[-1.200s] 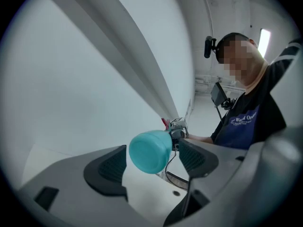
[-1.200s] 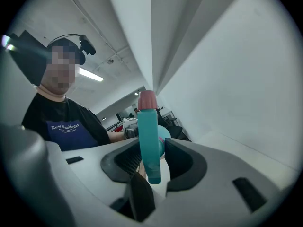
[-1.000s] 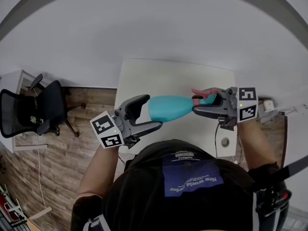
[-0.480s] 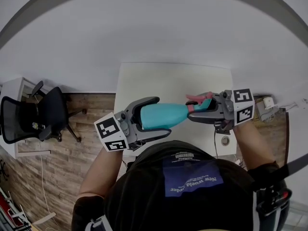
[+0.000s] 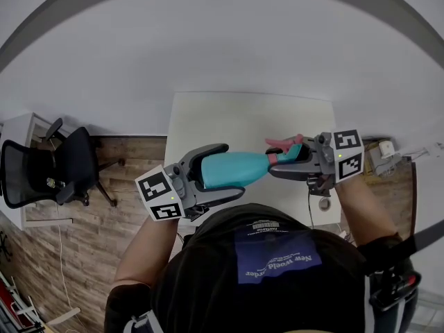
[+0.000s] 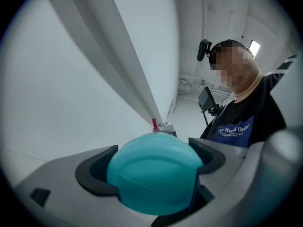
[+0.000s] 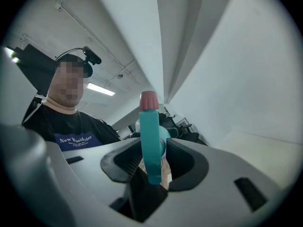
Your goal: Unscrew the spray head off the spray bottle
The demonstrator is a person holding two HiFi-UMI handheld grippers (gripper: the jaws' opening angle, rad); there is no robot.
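Note:
A teal spray bottle [image 5: 232, 169] hangs level above the near edge of the white table [image 5: 236, 116]. Its spray head [image 5: 291, 151], teal with a pink trigger, points right. My right gripper [image 5: 277, 159] is shut on that head; in the right gripper view the head [image 7: 150, 141] stands between the pads of the right gripper [image 7: 152, 162]. My left gripper [image 5: 225, 171] stands open, its jaws wide around the bottle's base. In the left gripper view the rounded base [image 6: 154, 174] fills the gap of the left gripper [image 6: 151, 167], close to both pads.
A black office chair [image 5: 41, 168] stands on the wooden floor [image 5: 104, 214] to the left of the table. A round cable hole [image 5: 324, 204] sits in the table's near right corner. A small white device [image 5: 385, 148] lies past the right edge.
The left gripper moved right and the bottle came a little left, so the bottle's base now lies between the left jaws. The right gripper kept its hold on the spray head.

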